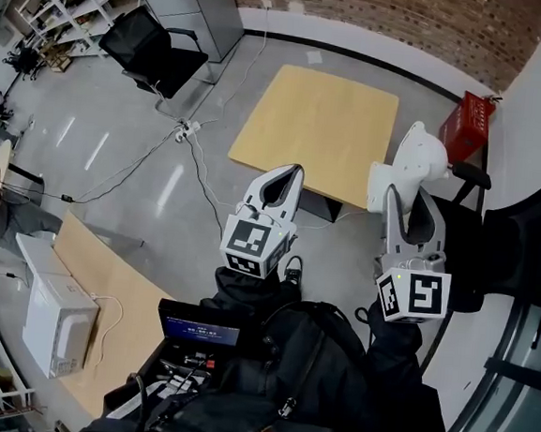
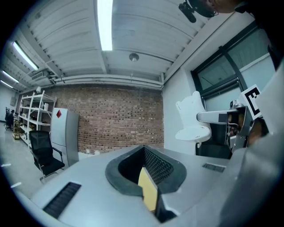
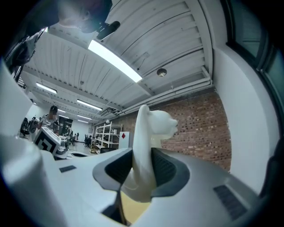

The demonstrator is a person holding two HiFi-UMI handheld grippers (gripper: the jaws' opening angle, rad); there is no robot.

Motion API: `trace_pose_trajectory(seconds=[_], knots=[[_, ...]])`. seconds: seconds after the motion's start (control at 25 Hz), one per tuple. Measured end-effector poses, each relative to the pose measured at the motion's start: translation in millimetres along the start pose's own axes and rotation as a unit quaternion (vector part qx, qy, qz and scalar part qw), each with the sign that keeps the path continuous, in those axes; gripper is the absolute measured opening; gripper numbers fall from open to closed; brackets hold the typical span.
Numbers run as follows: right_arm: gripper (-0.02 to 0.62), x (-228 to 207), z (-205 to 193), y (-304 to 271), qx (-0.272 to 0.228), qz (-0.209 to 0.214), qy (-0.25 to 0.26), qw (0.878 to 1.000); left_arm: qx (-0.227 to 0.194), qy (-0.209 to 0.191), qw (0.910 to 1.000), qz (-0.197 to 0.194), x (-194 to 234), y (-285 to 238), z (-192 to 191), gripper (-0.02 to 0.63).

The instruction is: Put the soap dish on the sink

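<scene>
The soap dish (image 1: 414, 163) is a white moulded piece with a tall shaped back. My right gripper (image 1: 410, 196) is shut on it and carries it in the air at the right of the head view. In the right gripper view the dish (image 3: 150, 128) stands up from between the dark pads (image 3: 165, 170) of my right gripper (image 3: 138, 179). My left gripper (image 1: 291, 173) is beside it at about the same height, fingertips together, nothing in it. From my left gripper (image 2: 147, 177), the dish (image 2: 193, 119) shows at the right. No sink is in view.
A light wooden table (image 1: 316, 120) stands on the grey floor just ahead and below the grippers. A red crate (image 1: 467, 124) sits by the white wall at the right. A black chair (image 1: 153, 50), floor cables (image 1: 186, 132) and a white microwave (image 1: 54, 323) lie to the left.
</scene>
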State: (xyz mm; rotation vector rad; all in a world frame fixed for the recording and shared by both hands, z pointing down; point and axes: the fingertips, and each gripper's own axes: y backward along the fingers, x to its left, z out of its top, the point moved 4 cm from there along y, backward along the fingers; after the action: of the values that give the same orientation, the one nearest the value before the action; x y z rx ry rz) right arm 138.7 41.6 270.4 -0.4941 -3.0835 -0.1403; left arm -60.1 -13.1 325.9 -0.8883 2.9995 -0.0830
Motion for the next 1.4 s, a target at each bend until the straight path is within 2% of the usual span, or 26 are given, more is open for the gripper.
trace_pose_trajectory(seconds=[0.76, 1.08, 1.4], knots=[[0.135, 5.0, -18.2, -131.3, 0.022, -0.018, 0.002, 1.0, 0.011, 0.013, 0.999, -0.041, 97.6, -97.9, -3.1, 0.003], [0.135, 3.5, -26.0, -153.2, 0.028, -0.017, 0.007, 0.999, 0.018, 0.019, 0.9984, -0.051, 107.9, -119.5, -9.6, 0.003], [0.135, -5.9, -28.3, -165.1, 0.029, 0.007, 0.005, 1.0, 0.018, 0.02, 0.9991, -0.033, 105.0, -127.0, -7.1, 0.003]])
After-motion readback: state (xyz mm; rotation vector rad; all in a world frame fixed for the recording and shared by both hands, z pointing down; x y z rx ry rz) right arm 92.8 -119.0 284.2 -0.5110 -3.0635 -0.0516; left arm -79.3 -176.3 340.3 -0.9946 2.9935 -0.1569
